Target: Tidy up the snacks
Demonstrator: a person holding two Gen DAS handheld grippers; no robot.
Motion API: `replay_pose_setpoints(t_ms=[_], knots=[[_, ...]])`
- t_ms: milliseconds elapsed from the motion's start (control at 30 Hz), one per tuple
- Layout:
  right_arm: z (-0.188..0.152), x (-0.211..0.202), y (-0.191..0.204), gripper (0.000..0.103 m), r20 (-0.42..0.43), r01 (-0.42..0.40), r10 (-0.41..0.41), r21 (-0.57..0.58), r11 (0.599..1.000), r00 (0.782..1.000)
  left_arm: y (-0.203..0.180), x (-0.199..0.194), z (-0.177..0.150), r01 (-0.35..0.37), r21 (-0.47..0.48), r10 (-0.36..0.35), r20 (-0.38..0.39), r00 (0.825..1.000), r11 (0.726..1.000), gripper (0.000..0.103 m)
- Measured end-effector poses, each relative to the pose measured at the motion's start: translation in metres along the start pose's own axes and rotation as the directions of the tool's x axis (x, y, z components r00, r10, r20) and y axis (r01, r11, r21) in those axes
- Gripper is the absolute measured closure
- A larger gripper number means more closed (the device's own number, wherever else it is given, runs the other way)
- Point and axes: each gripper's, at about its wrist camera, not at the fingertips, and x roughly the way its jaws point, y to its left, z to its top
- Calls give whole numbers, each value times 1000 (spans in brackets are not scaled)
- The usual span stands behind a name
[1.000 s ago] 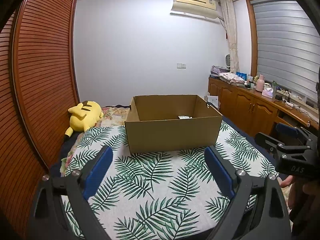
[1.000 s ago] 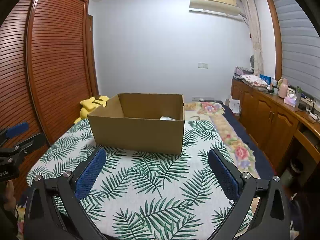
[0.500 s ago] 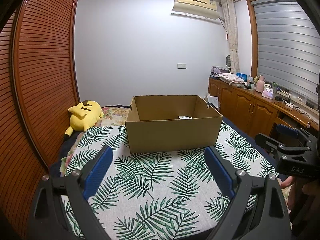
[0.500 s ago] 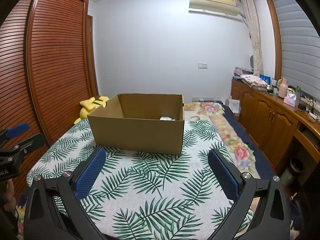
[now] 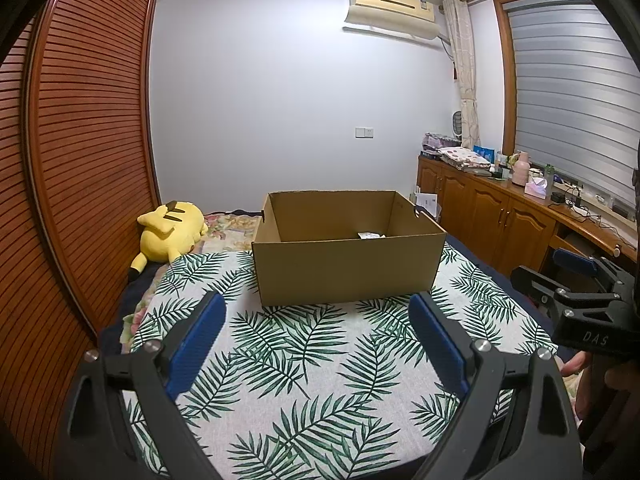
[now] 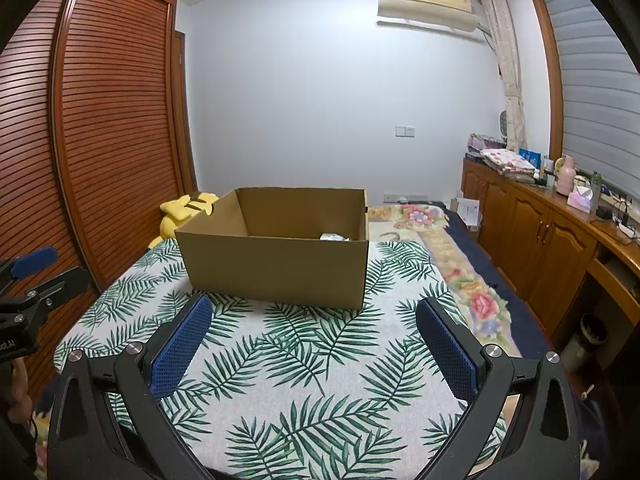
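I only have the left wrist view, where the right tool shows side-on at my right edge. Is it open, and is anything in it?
Observer: It is open. The right wrist view shows the right tool with its blue pads wide apart and only the leaf-print cloth between them.
Operator: What lies to the right of the cardboard box?
Observer: A floral quilt runs along the bed on that side, beyond the cloth's edge.
Operator: Is there anything on the floor over there?
Observer: What looks like a small bin stands on the floor by the cabinets.
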Motion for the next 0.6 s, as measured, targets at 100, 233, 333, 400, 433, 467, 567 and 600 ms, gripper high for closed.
replay_pose_setpoints(t_ms=[100, 233, 333, 400, 433, 467, 567, 600], knots=[[0, 0, 0, 0, 1, 1, -1, 0, 1000, 1000, 0, 0, 0, 0, -1, 0, 0, 1000, 1000, 9], [0, 0, 0, 0, 1, 0, 0, 1, 1000, 1000, 0, 0, 1, 0, 0, 0, 0, 1000, 1000, 9], [0, 0, 0, 0, 2, 3, -3, -2, 1000, 1000, 0, 0, 0, 0, -1, 0, 0, 1000, 1000, 9], [1, 0, 0, 0, 2, 4, -4, -1, 1000, 1000, 0, 0, 0, -2, 1, 2, 0, 1000, 1000, 9], [1, 0, 1, 0, 2, 4, -4, -2, 1000, 1000, 1, 0, 0, -2, 0, 2, 0, 1000, 1000, 9], [1, 0, 0, 0, 3, 4, -4, -2, 1000, 1000, 1, 0, 0, -1, -1, 1, -1, 1000, 1000, 9], [1, 0, 1, 0, 1, 3, -3, 0, 1000, 1000, 2, 0, 0, -2, -3, 2, -4, 1000, 1000, 9], [0, 0, 1, 0, 1, 4, -4, -1, 1000, 1000, 1, 0, 0, -2, -3, 2, -4, 1000, 1000, 9]])
